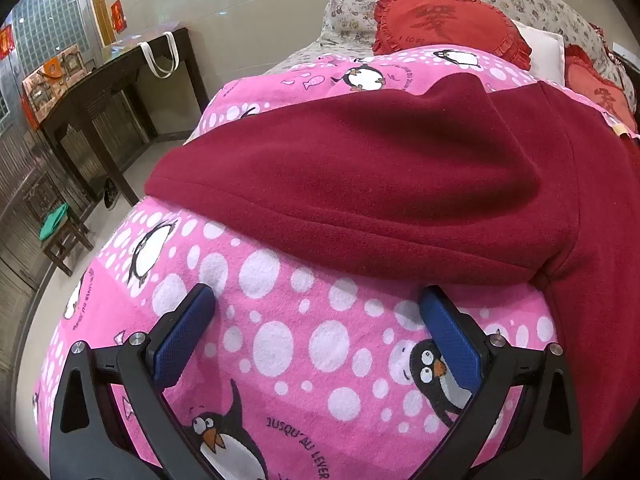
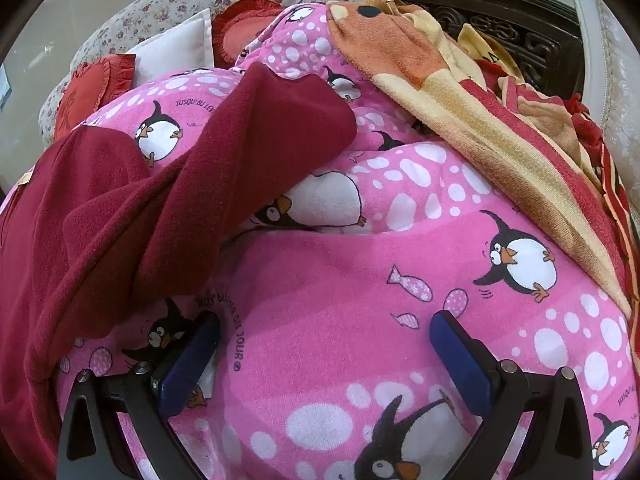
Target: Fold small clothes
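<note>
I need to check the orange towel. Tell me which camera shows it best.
The right wrist view: the orange towel lies in the open at upper right on the pink sheet, beside a striped cloth. The left wrist view shows none of it.

Your dark red garment (image 1: 360,168) is a matt fleece with a soft, finely napped surface and stitched hems. Under it, the pink penguin blanket (image 1: 304,320) looks like brushed, slightly fuzzy printed cloth. On your left hand-held gripper (image 1: 316,300) the frame is matt black plastic with shiny metal pins, and the pads (image 1: 452,332) are blue with a fine dimpled, rubbery texture. The orange and cream towel (image 2: 460,92) shows rough looped terry. The red heart cushion (image 1: 444,20) is smooth woven cloth with a ruffled edge. The side counter (image 1: 120,64) is dark, semi-glossy wood.
</note>
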Demonstrator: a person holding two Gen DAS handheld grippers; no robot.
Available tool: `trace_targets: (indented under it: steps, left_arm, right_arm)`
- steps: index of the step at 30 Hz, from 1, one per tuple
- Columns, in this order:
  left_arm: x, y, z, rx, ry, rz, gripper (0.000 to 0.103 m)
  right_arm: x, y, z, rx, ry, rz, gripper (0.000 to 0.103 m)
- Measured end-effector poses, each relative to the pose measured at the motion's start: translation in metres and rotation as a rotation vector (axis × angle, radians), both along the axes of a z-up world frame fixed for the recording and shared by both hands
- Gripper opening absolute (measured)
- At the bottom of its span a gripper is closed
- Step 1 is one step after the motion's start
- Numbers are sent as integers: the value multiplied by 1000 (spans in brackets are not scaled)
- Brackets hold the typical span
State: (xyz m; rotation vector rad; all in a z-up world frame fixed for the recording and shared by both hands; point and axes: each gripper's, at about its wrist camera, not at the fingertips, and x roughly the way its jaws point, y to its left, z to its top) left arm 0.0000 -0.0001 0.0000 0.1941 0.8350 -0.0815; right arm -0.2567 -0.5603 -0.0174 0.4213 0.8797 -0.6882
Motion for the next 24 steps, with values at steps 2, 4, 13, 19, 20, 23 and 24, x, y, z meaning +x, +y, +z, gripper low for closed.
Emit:
trace_targets:
  steps: [2, 4, 13, 19, 20, 23, 24]
  left_arm:
    - [0, 0, 0, 15, -3, 0, 103]
    - [0, -1, 0, 14, -5, 0, 103]
    - [-1, 0, 0, 0, 20, -5, 103]
    - [-19, 5, 17, -14, 123, -71, 103]
    - [-23, 4, 20, -15, 118, -77, 103]
    - [-43, 0, 31, -10, 84, -93, 103]
    - [-48, -2, 35, -13, 78, -98, 103]
  right_arm:
    - [0, 0, 0, 1, 0, 0, 103]
    - [0, 0, 0, 0, -1, 0, 103]
    - [0, 0, 0, -3, 0, 0, 103]
    - [-1, -1, 2, 6, 3, -19, 103]
    - [1, -2, 1, 16, 2, -25, 103]
    - [-4, -6, 4, 84, -38, -3, 103]
    - [-6, -8, 5, 108, -51, 0, 103]
